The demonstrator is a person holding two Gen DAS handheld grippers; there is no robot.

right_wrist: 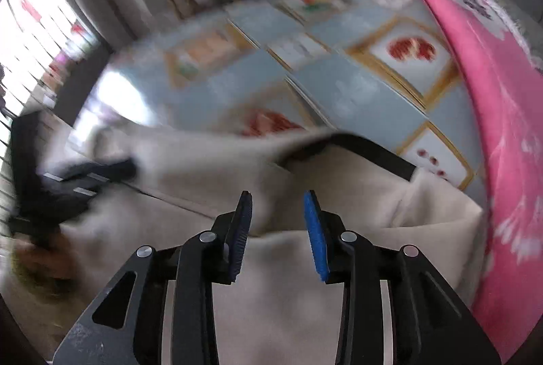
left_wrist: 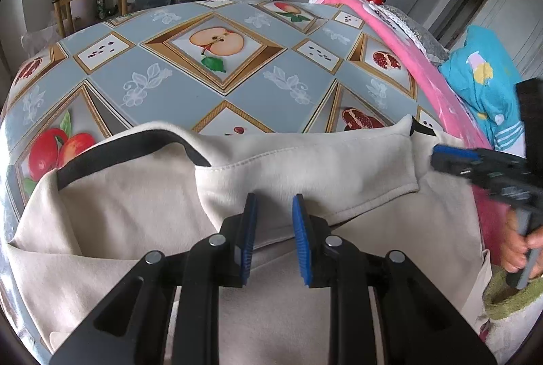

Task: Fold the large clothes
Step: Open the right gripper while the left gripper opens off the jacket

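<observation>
Below both parted grippers, left gripper (left_wrist: pixel 274 205) included, lies beige garment (left_wrist: pixel 305 158).

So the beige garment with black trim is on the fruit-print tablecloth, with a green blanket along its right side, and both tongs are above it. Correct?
Not quite: the blanket is pink, not green, as both wrist views show. The rest holds: the beige garment with black trim lies on the fruit-print tablecloth, with the left tongs and right tongs above it.
</observation>
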